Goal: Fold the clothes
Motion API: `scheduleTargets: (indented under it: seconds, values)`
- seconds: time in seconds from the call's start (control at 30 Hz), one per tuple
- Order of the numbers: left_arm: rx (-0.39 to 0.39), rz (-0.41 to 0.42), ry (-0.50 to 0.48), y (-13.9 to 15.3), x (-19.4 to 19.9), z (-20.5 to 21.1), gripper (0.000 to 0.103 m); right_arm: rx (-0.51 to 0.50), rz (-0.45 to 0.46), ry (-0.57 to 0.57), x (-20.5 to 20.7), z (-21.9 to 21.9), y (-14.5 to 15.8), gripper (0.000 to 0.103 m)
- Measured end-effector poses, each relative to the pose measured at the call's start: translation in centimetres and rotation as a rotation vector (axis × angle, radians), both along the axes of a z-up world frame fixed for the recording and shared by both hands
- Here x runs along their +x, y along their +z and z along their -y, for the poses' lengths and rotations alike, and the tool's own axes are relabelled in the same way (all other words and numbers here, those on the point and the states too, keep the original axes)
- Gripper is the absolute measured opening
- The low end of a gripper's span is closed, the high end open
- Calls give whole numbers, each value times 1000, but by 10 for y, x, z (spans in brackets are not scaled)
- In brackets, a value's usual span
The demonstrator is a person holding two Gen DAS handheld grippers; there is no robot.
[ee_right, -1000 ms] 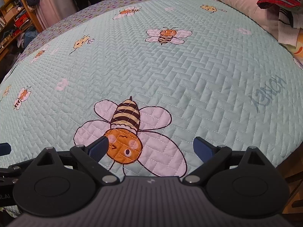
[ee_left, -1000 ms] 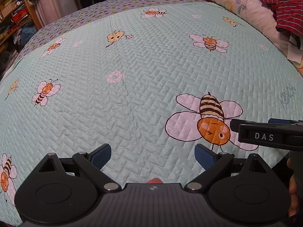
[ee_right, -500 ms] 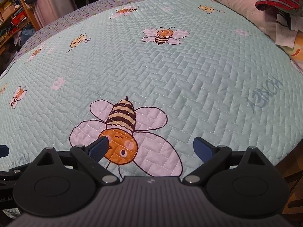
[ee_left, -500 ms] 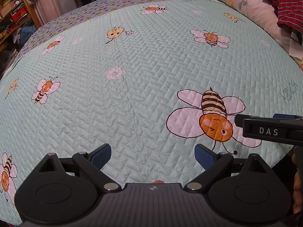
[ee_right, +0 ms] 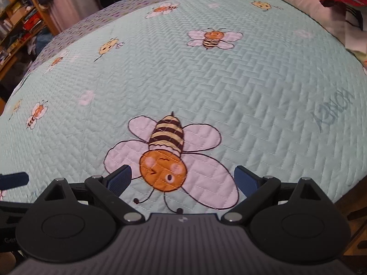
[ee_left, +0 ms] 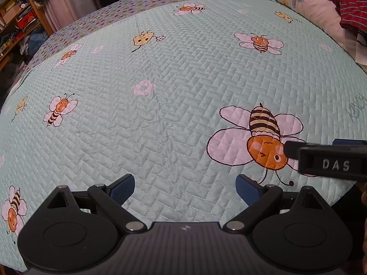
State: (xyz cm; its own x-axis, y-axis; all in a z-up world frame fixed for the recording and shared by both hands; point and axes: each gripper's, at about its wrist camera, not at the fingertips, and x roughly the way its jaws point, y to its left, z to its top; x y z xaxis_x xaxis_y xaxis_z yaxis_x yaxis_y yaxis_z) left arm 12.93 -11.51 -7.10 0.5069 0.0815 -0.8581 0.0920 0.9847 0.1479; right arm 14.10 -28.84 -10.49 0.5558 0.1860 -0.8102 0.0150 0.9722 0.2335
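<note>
Both claws hang spread and empty over the big bee [ee_right: 165,158]; red striped clothes [ee_left: 348,6] lie far beyond it, rightward, nearer the right gripper [ee_right: 181,178] than the left gripper [ee_left: 185,189].

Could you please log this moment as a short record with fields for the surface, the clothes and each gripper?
surface: bee-print quilt spread over the bed, nothing laid out on it
clothes: red striped garment heaped at the far right by the pillow, not yet picked up
left gripper: open, empty, over the near edge
right gripper: open, empty, above the large bee
</note>
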Motion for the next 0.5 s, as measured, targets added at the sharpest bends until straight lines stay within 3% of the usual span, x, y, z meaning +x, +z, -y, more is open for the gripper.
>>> scheduleTargets:
  seconds: [0.5]
  values:
    - [-6,25,-13,7,-3,-1,95,-8,2,1,2,-4,1,96]
